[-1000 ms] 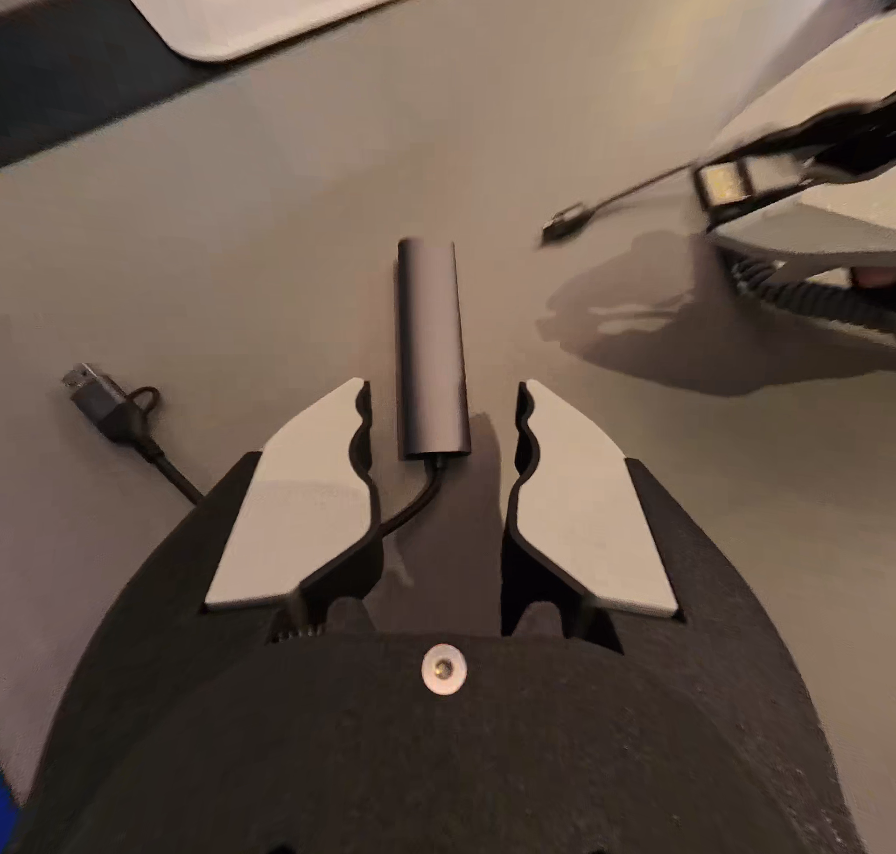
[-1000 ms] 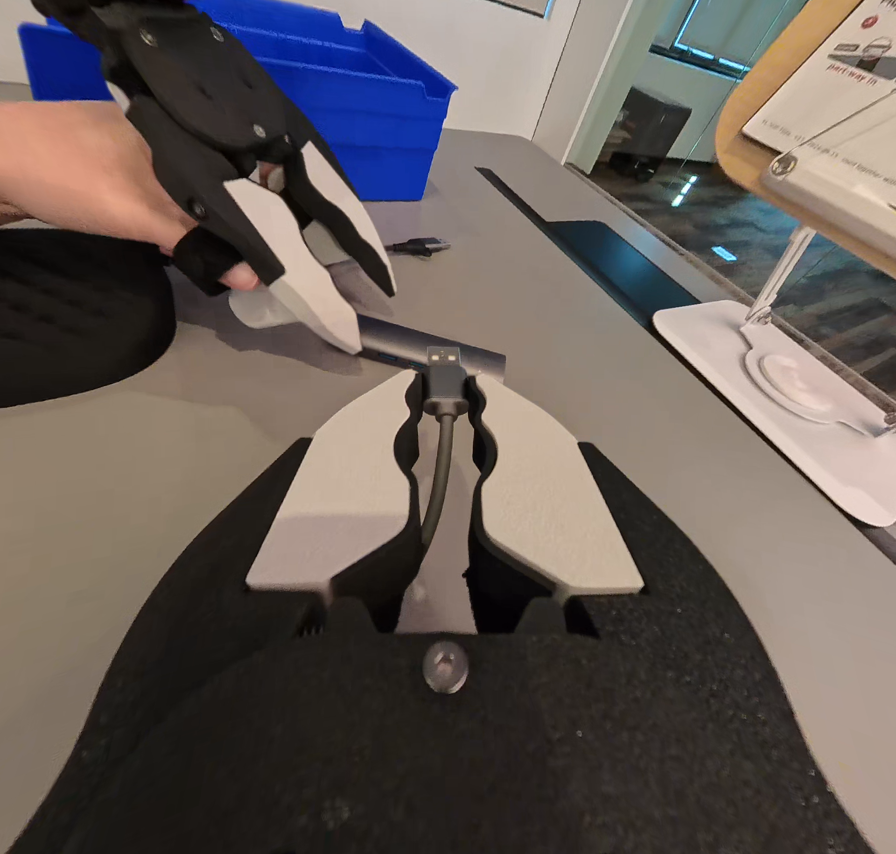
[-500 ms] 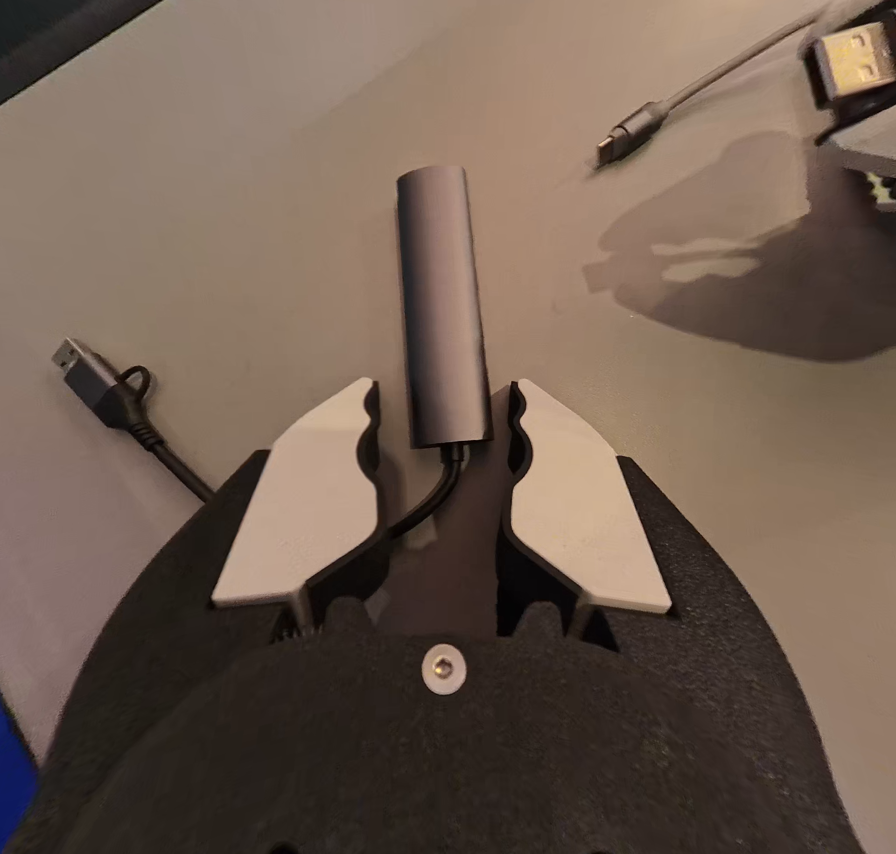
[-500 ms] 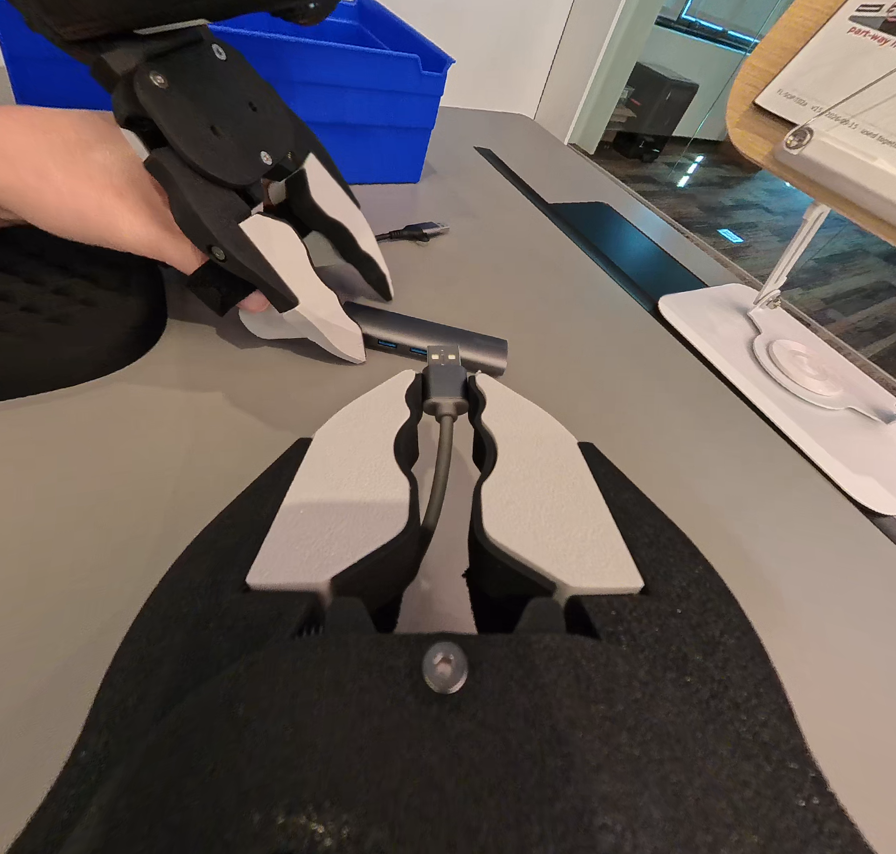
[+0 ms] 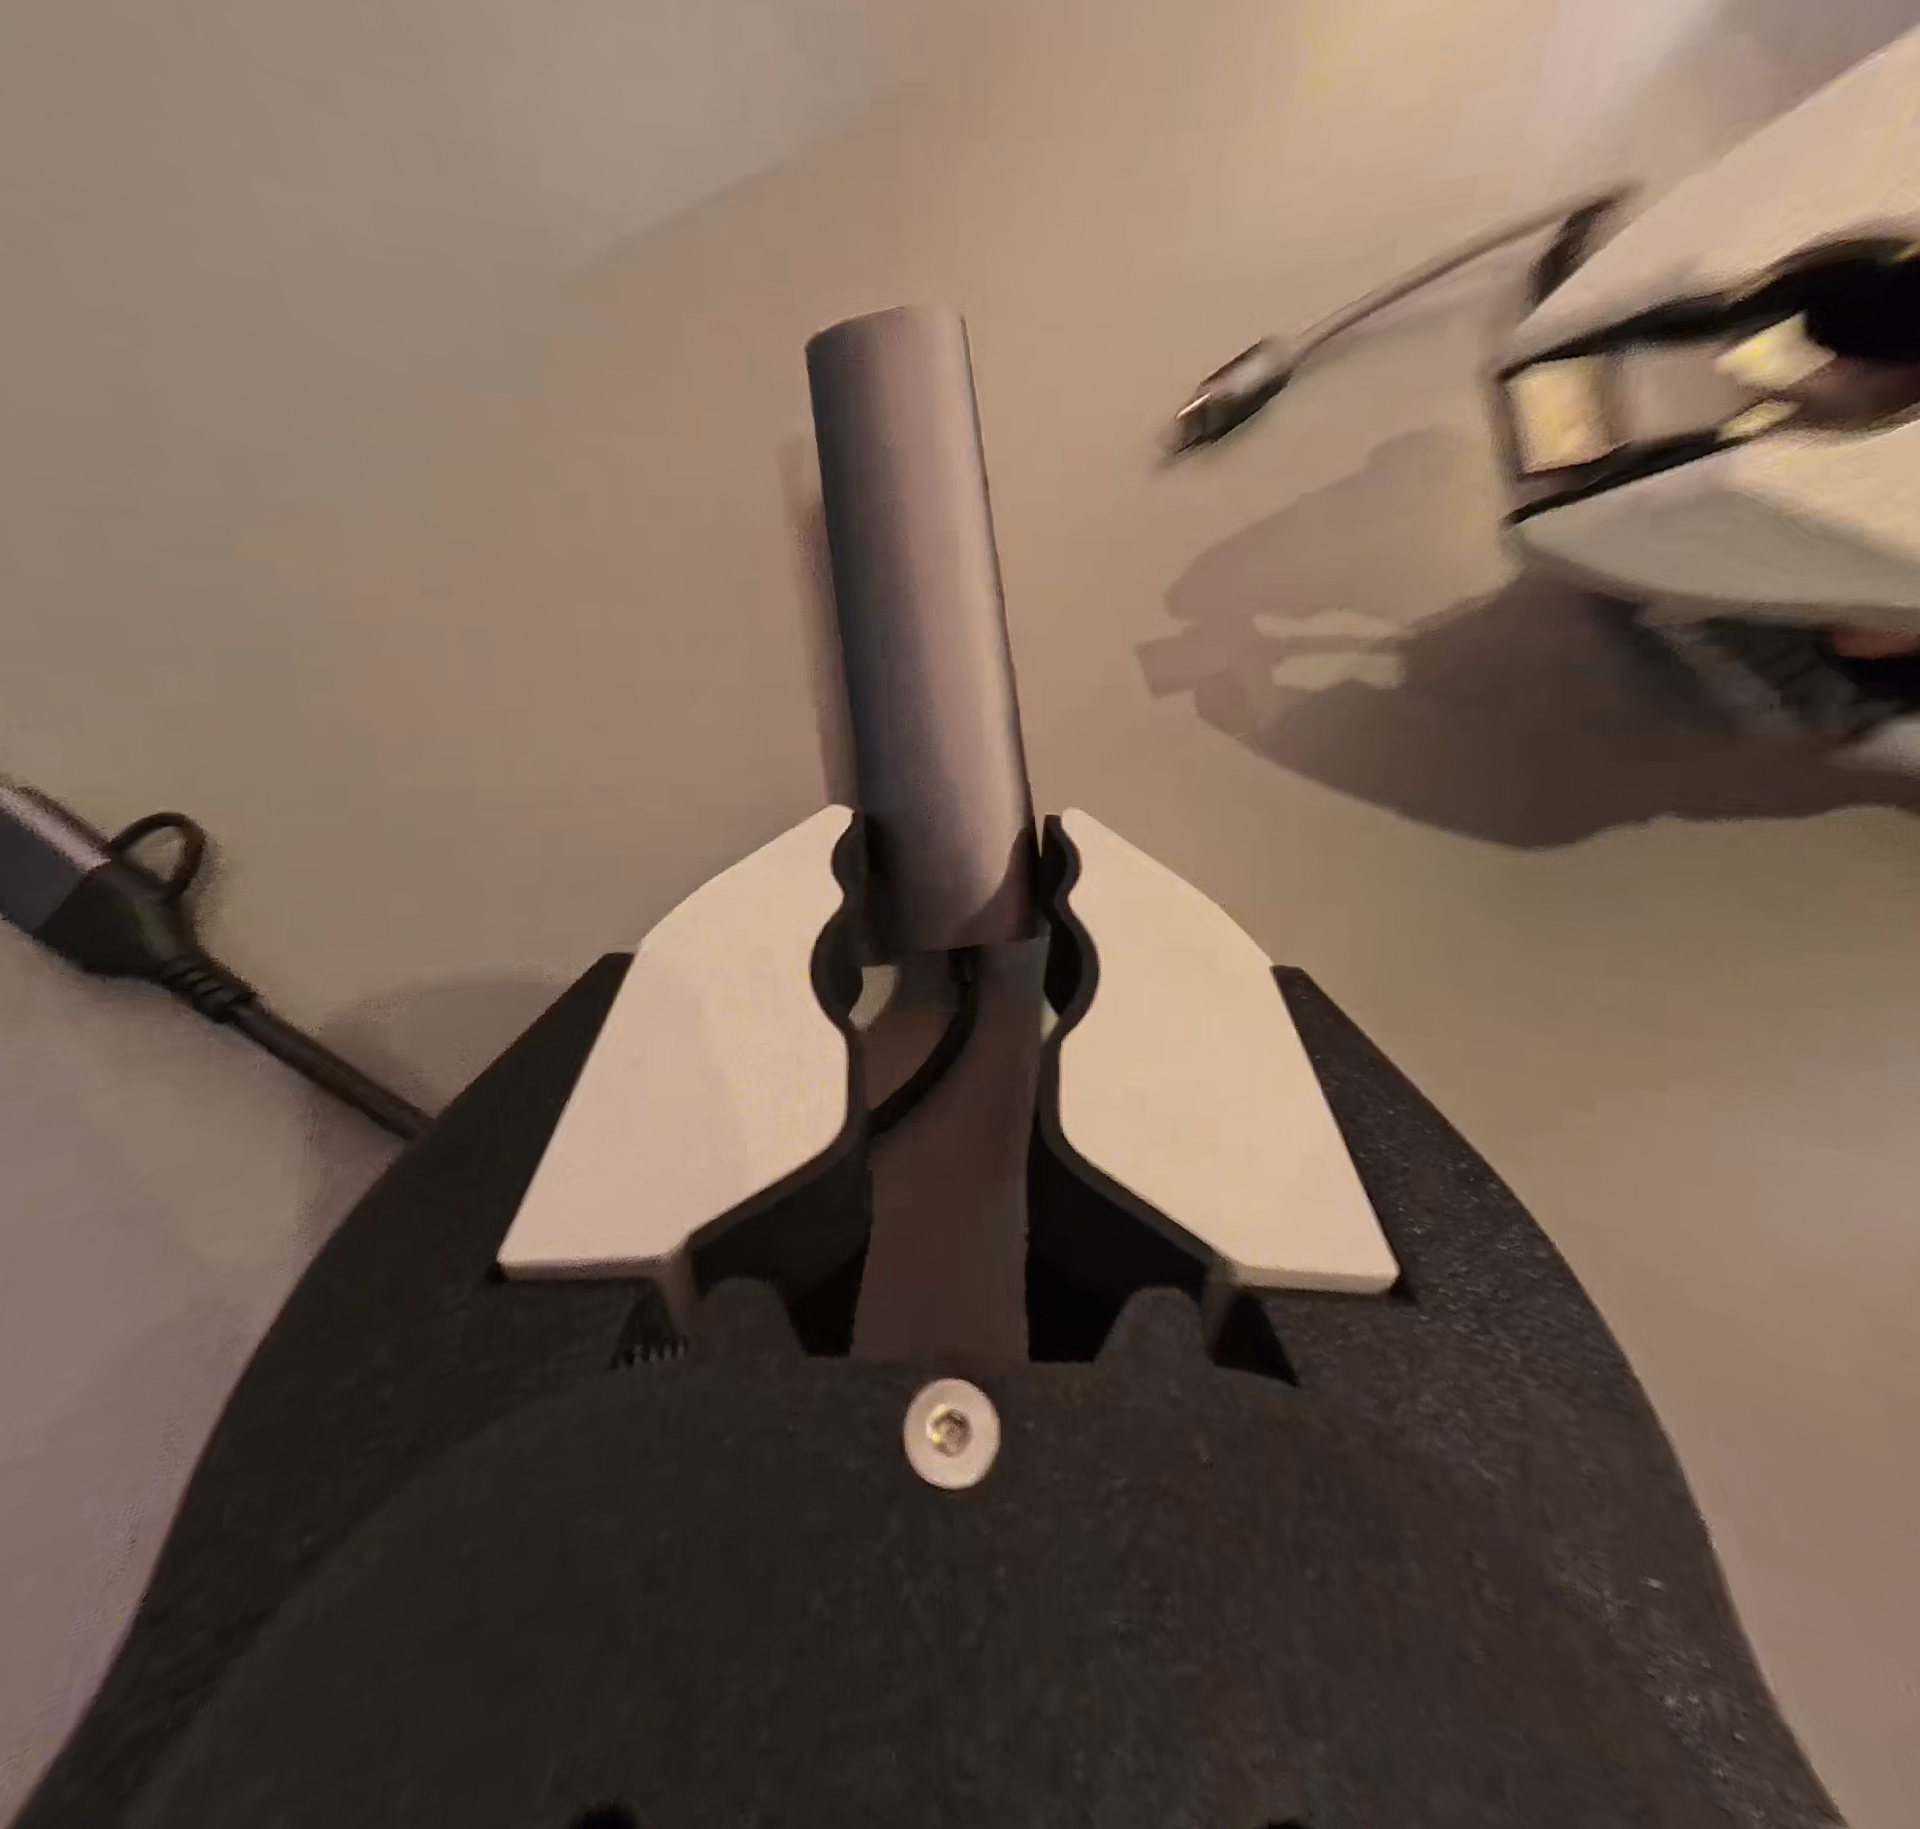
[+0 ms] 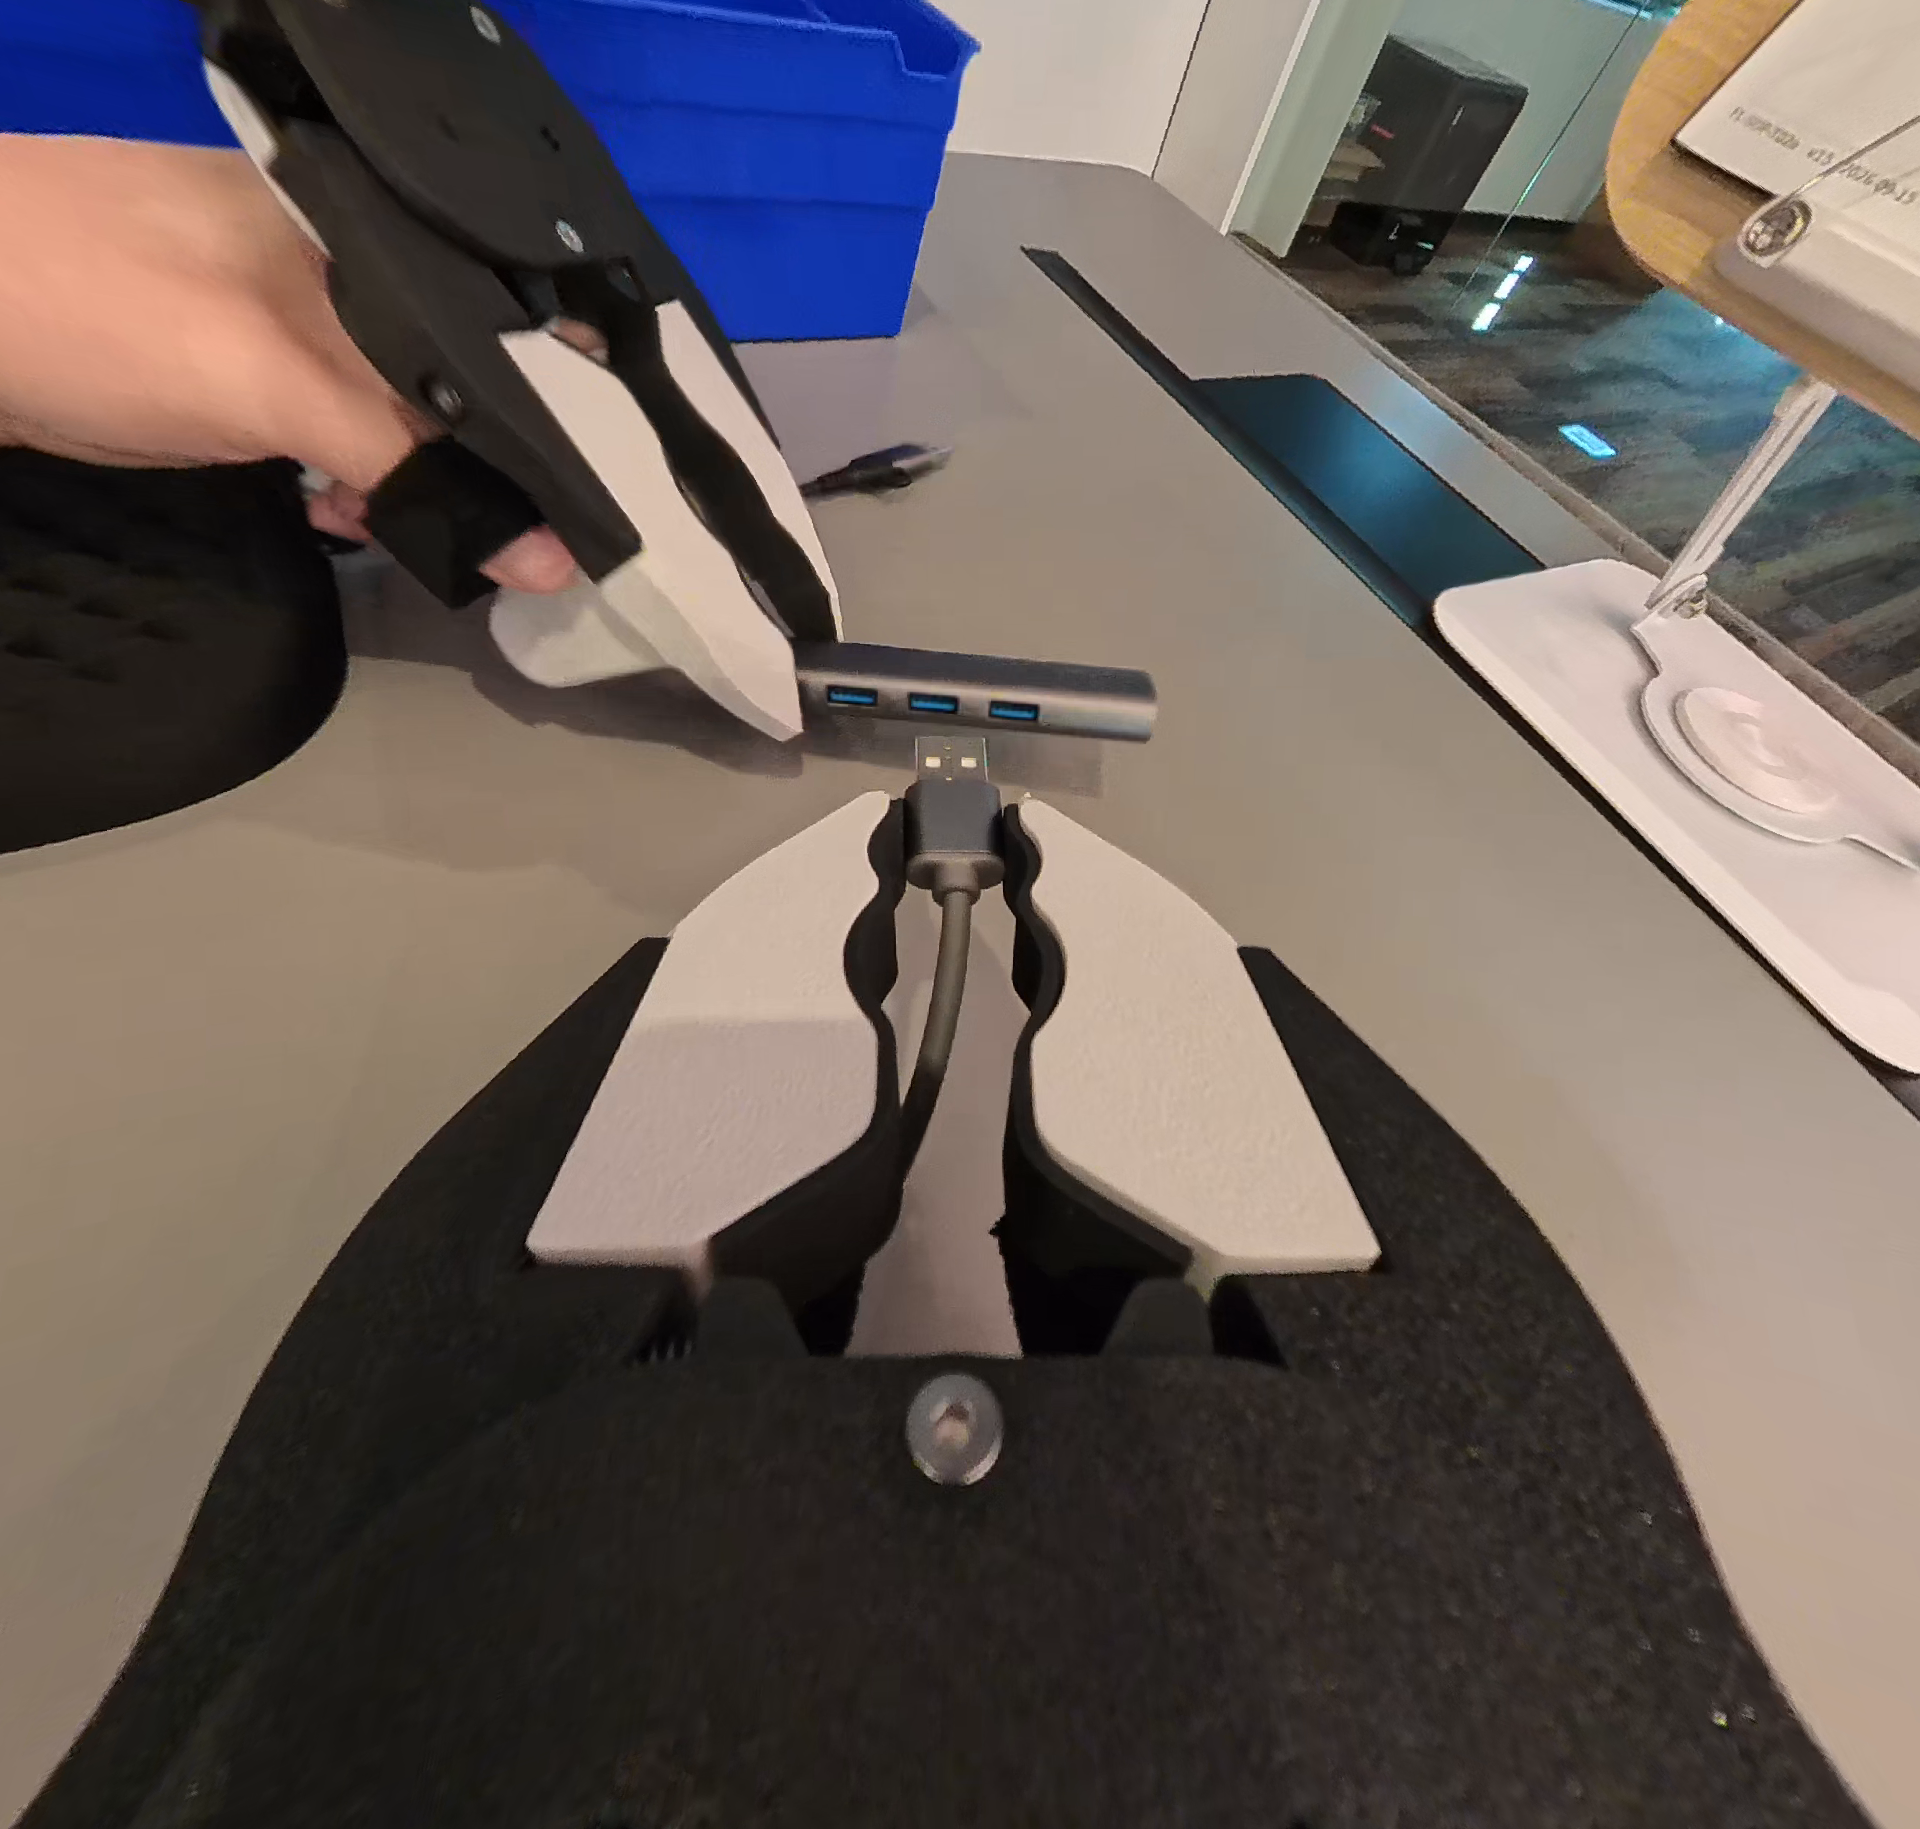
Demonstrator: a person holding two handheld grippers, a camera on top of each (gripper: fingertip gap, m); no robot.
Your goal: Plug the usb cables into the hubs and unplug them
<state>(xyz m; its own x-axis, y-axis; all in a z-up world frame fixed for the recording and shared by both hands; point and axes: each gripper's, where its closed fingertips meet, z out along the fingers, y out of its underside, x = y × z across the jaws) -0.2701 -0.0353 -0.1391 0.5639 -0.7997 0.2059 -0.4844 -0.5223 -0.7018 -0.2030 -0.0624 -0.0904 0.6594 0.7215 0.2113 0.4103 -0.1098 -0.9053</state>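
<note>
Your left gripper (image 5: pixel 948 834) clamps the hub (image 5: pixel 914 616), which juts toward 12 o'clock. Your right gripper (image 6: pixel 948 811) pinches the USB plug (image 6: pixel 951 803), hub ports (image 6: pixel 932 705) just beyond at 12 o'clock, not touching.

Both wrist cameras sit close above the tabletop (image 6: pixel 1299 574), facing crosswise; both views share the hub (image 5: pixel 914 616) (image 6: pixel 977 690).

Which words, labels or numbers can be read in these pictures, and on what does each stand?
The white sheet on the wooden stand: printed lines, not copied here; mostly too small.
The hub, USB plug, blue bin: no writing visible.
Left wrist view: none.
</note>
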